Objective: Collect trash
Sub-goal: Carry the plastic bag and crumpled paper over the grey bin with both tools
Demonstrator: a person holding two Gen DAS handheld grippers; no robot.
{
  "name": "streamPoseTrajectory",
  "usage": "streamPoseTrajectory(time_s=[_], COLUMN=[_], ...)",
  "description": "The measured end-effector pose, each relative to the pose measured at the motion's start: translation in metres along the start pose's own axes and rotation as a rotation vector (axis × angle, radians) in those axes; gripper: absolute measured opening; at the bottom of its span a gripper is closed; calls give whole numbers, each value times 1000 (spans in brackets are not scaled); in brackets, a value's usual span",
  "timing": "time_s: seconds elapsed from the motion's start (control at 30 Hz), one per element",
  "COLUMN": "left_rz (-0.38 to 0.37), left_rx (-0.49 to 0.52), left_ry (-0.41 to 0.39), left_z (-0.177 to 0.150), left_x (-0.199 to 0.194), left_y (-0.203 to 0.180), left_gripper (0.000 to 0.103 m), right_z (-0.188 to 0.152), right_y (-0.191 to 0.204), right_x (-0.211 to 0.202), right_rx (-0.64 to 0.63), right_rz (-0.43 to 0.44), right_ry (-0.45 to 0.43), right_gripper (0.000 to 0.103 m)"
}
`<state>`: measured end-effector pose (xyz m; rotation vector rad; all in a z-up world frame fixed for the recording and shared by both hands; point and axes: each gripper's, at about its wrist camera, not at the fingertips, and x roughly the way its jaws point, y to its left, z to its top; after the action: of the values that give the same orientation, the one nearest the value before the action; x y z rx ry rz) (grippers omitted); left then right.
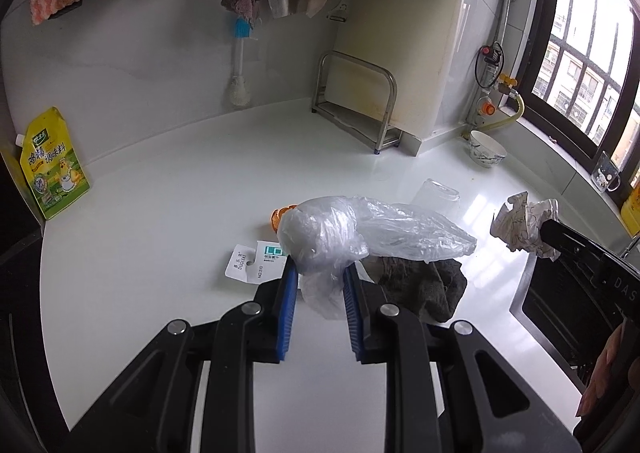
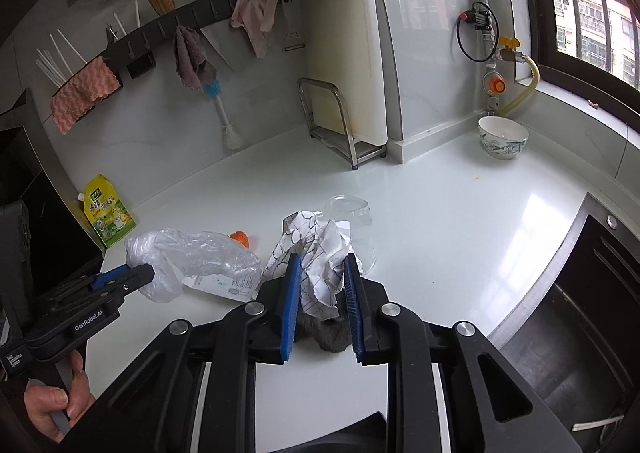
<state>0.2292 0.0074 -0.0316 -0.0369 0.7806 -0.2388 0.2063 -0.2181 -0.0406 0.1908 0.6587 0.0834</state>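
Daylight from the window (image 1: pixel 592 65) at right, glare on the glossy counter (image 2: pixel 532 209), sharp focus, dark fisheye-curved corners

Black linkage grippers (image 1: pixel 320 285), blue ribbed fingers (image 2: pixel 291 293), silver rivets.

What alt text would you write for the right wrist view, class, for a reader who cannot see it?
The right gripper clamps a crumpled sheet of patterned paper above a white kitchen counter. At left, the left gripper holds a clear plastic bag. A clear plastic cup lies behind the paper, a bowl near the window.
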Motion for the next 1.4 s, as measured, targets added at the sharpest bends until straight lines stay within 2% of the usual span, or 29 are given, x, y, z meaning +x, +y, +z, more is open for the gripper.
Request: streamPoseTrajectory(time_s=[0.17, 0.47, 0.97, 1.4], left_rz=[3, 6, -4, -2], left_rx=[18, 51, 77, 105], left_ry=[-10, 12, 67, 149], left_z=[-3, -28, -101, -168], left_x=[-14, -37, -89, -101], left_y=[-5, -22, -71, -108], left_gripper=[22, 22, 22, 22], right_z=[-9, -49, -113, -177], right_y=[5, 6, -9, -35], right_x=[-13, -35, -92, -119], right_rx=[-4, 9, -6, 11], right_rz=[-4, 1, 35, 18], right_ry=[10, 66, 129, 221], right_gripper=[21, 21, 21, 21])
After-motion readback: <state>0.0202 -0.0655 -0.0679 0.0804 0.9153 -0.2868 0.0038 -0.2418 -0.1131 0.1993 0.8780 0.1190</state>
